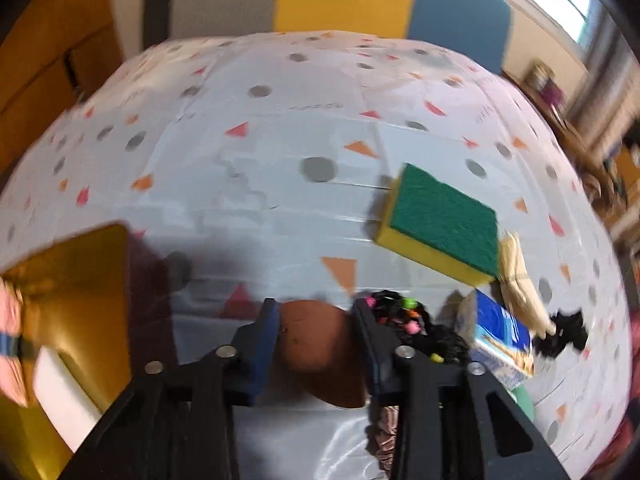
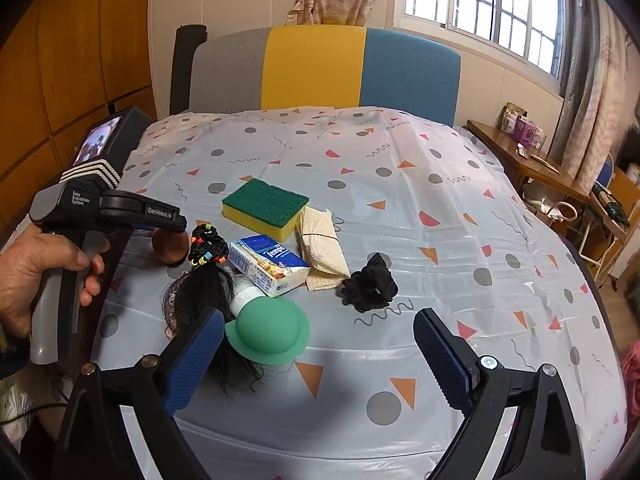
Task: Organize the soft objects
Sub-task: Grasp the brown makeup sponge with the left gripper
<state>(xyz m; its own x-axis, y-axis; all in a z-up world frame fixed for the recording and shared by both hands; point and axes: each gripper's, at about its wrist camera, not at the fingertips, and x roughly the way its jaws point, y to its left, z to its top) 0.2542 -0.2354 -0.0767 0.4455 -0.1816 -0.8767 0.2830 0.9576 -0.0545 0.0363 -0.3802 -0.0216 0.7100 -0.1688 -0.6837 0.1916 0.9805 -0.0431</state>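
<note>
As far as I'm seeing it, the sorting is only just getting going. The left gripper (image 1: 316, 344) is clenching a brown rounded soft thing (image 1: 320, 356) w/ both pads pressing its sides, at the left edge of the desk (image 2: 400, 208); the person's left hand (image 2: 36, 276) is squeezing the handle. In the blurred left wrist view a yellow bin or box (image 1: 76, 280) is sitting just to the left, prob. where things are going, tho I can't tell if anything is lying in it yet.

Everything else is lying loose in one cluster mid-desk: green-and-yellow sponge (image 2: 266, 208), tissue pack (image 2: 270, 264) just in front of it, beige folded cloth (image 2: 322, 246) touching the sponge's right end, black scrunchie (image 2: 370, 282) a bit apart to the right, black hairpiece w/ coloured beads (image 2: 208, 264), and a green hat-shaped item (image 2: 268, 334) resting against the hair. So approx. all of it is left to do.

The right gripper (image 2: 318, 354) is hovering released, jaws wide, holding nothing, nearest the green hat.

In the way: the hairpiece is crowding right beside the held thing, w/ its strands spreading under the hat and by the tissue pack, so it's likely snagging neighbours.
</note>
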